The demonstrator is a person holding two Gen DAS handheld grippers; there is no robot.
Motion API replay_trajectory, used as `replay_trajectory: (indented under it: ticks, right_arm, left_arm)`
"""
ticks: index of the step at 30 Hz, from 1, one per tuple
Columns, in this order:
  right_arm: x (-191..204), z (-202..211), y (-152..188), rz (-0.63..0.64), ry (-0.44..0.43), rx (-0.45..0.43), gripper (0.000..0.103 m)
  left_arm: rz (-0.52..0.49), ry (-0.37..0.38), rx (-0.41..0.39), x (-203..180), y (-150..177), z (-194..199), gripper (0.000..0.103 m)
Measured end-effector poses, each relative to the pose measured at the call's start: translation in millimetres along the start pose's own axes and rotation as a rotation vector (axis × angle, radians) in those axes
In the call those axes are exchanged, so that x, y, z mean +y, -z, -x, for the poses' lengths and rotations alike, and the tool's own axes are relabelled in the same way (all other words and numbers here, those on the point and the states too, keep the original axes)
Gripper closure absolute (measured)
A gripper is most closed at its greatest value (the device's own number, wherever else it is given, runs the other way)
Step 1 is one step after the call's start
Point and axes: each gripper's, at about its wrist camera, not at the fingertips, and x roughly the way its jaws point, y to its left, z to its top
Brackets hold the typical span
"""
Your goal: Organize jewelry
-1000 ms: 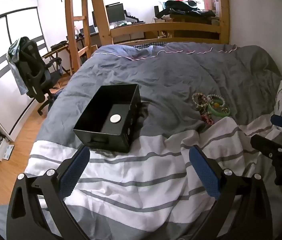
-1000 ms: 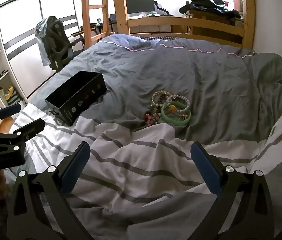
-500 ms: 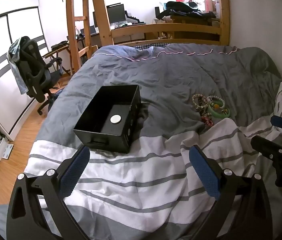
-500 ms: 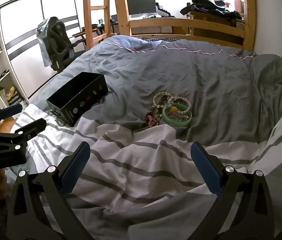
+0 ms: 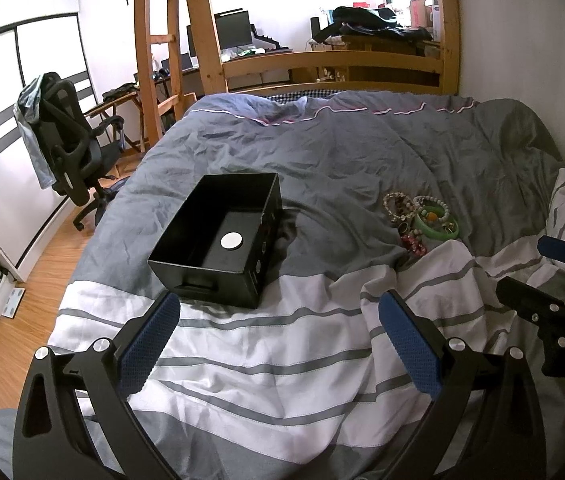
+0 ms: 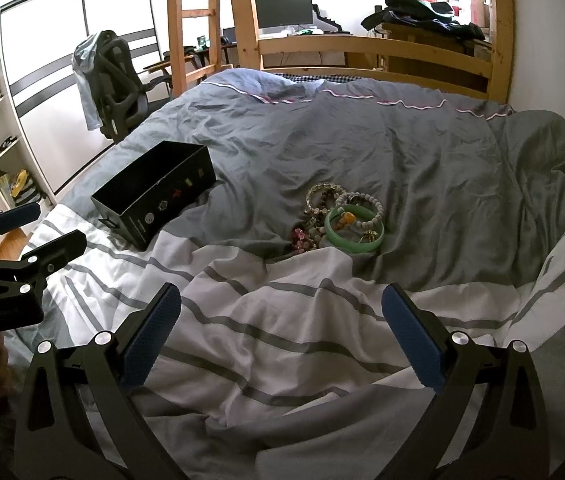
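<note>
right wrist view, right claw spread wide, empty, bracelets well ahead on duvet

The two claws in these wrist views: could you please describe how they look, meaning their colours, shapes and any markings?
Both match. The left claw and right claw have matte black angular frames with triangular cut-outs, silver round bolt heads, and flat, textured blue pads on the inner faces of the fingers. Seen from the left wrist view, the right claw's body bears partly visible pale lettering. No cables or sleeves show.
</note>
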Motion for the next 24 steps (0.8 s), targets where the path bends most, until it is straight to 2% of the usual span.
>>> replay_trajectory:
  ticks: [24]
  right_arm:
    - [2.2,0.1,1.1,0.000,-0.006,-0.004,0.004]
  left_arm:
    - [-0.010,-0.002,-0.001,-5.7,-2.5,0.7,0.004]
